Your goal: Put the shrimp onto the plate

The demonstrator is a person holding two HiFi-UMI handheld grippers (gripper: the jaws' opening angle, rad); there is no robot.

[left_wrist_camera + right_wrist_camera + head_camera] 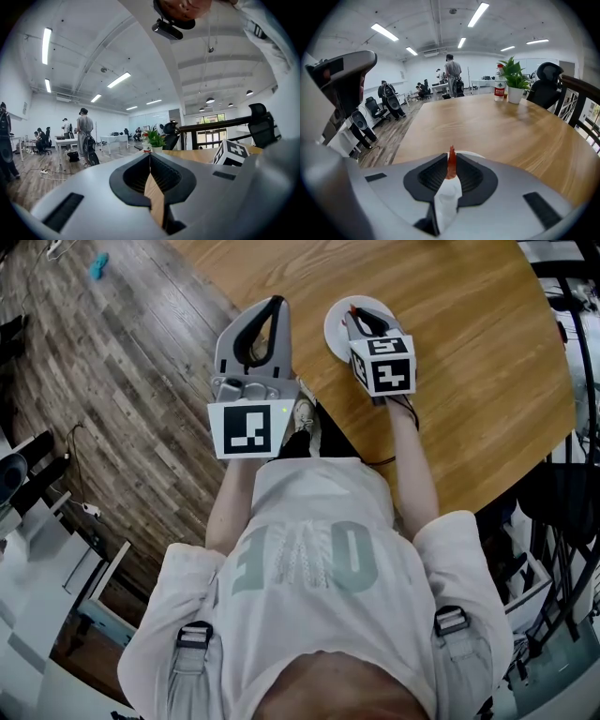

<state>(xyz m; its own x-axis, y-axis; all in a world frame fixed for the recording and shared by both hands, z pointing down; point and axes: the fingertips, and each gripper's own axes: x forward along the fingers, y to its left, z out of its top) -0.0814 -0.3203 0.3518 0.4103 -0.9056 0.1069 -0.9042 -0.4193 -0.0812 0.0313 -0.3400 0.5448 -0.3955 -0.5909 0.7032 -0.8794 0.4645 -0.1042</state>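
My right gripper point(356, 313) hangs over a small white plate point(339, 334) near the wooden table's left edge. It is shut on the shrimp point(451, 164), whose orange-red tail pokes up between the jaws. The same red tip shows as the shrimp point(352, 308) in the head view. Under the jaws in the right gripper view, the plate point(474, 154) shows only as a rim. My left gripper point(275, 304) is held to the left of the plate, over the table's edge, jaws together with nothing in them. In its own view the left gripper point(150, 158) shows only wood through the gap.
The round wooden table point(469, 352) stretches right and away. A potted plant point(514, 77) and a water bottle point(500, 83) stand at its far side. Wood-plank floor point(122, 381) lies to the left. Black chairs point(546, 86) stand by the table; people stand far off.
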